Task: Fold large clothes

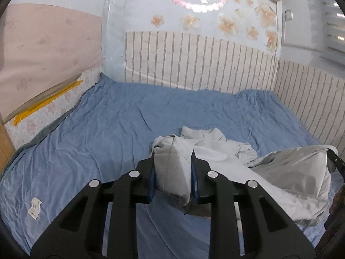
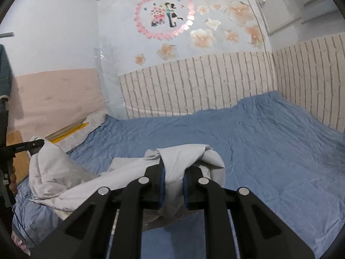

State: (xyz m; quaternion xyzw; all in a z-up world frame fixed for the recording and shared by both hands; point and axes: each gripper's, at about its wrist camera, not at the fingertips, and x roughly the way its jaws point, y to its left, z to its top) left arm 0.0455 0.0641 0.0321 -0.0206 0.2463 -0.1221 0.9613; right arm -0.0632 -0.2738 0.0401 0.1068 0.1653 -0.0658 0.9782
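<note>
Now both tools grip the same pale grey padded garment (image 1: 226, 151), lifted off the bed (image 1: 107, 129) at two points. The left tool (image 1: 172, 164) has a thick quilted fold pinched between its blue-padded jaws, which stand narrow around the bunched fabric; loose cloth hangs below the jaws. To the right of that tool the garment trails away in a slack swag, and its far end rises to the right tool, only a dark edge of which shows at the frame's border. The right tool (image 2: 173, 173) is likewise clamped on a rolled edge of the garment (image 2: 189, 157), jaws close together, cloth draping over and under them. To its left the fabric sags, then climbs toward the left tool (image 2: 32, 146). Ahead of both tools the blue sheet lies wrinkled up to a brick-patterned wall panel (image 1: 194, 60).
</note>
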